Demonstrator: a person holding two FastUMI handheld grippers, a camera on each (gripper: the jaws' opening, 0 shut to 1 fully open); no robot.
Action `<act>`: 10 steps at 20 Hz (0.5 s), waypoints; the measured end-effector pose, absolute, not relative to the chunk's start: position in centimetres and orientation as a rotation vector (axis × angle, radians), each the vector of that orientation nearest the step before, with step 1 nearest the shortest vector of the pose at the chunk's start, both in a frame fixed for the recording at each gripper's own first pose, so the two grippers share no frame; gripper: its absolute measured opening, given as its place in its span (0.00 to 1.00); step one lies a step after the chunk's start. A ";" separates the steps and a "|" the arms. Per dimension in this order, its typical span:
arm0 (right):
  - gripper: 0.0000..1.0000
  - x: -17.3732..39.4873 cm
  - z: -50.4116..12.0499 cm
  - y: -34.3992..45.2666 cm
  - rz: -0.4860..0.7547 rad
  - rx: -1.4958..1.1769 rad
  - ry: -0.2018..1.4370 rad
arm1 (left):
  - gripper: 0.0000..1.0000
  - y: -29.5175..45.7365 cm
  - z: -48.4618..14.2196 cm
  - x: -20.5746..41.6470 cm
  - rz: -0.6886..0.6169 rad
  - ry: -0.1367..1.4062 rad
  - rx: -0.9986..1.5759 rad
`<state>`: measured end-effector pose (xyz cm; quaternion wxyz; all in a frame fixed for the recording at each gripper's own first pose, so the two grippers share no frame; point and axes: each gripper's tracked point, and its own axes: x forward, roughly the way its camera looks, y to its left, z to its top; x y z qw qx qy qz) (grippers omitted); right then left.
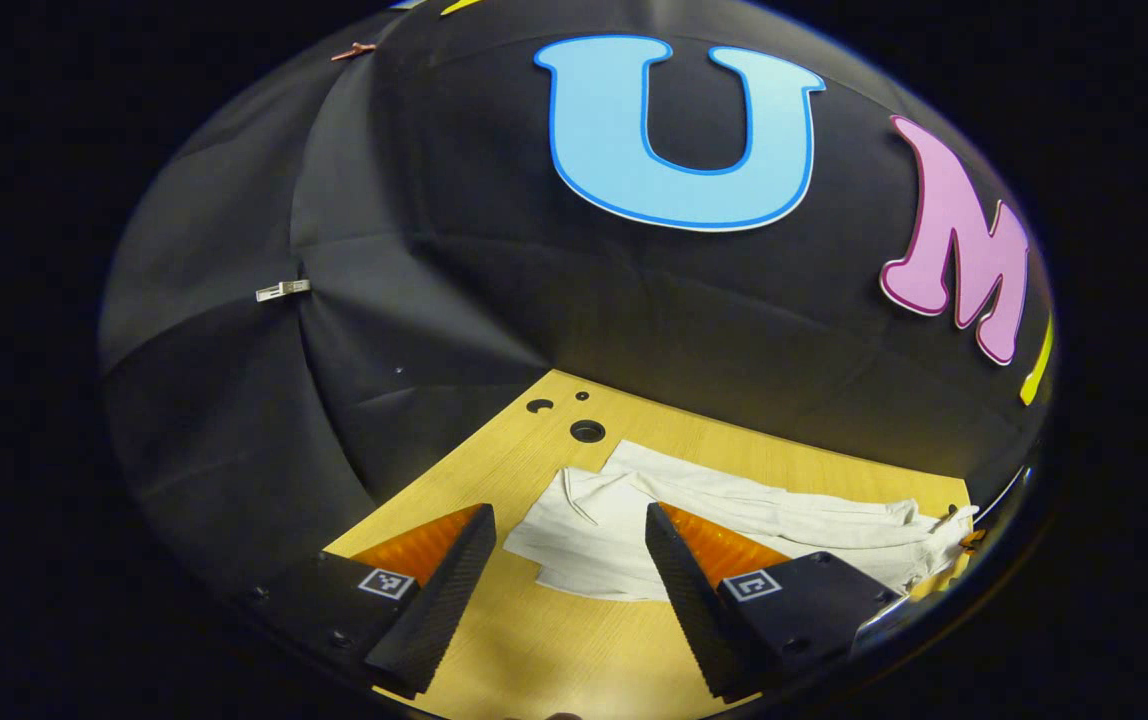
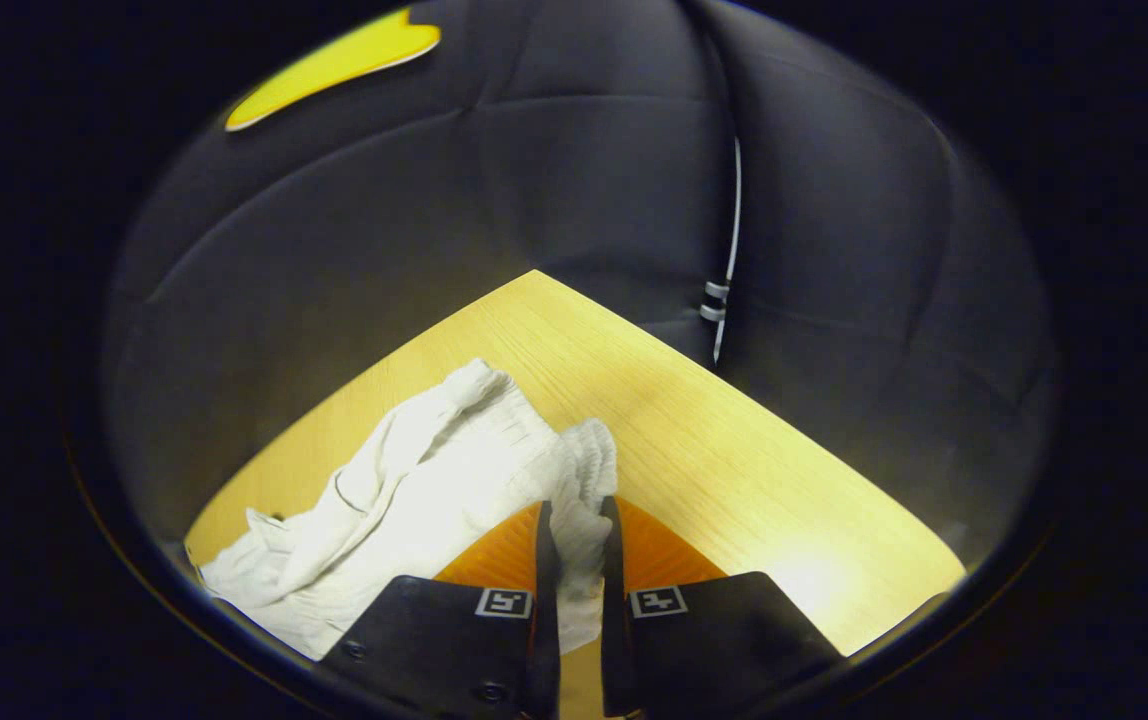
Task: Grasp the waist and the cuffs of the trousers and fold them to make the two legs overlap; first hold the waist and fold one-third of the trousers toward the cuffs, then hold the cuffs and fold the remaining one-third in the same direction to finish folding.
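Your right gripper [image 2: 574, 520] is pinching a bunched, ribbed bit of the trousers [image 2: 414, 490], both fingers squeezing the cloth, with the rest trailing off to the left across the table [image 2: 734, 450]. Your left gripper [image 1: 569, 530] is hanging wide open with nothing in it, just above the trousers' [image 1: 714, 510] near end, which are lying rumpled on the table [image 1: 534, 640].

Dim booth, table [image 2: 694, 450] brightly lit; fisheye-warped edges.
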<state>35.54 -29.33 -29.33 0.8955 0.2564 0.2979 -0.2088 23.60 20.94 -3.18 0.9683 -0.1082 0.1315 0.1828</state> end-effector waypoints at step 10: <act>0.20 36.1 -15.3 -26.6 -0.330 0.369 0.400 | 0.96 19.5 -1.6 22.6 0.302 0.246 -0.168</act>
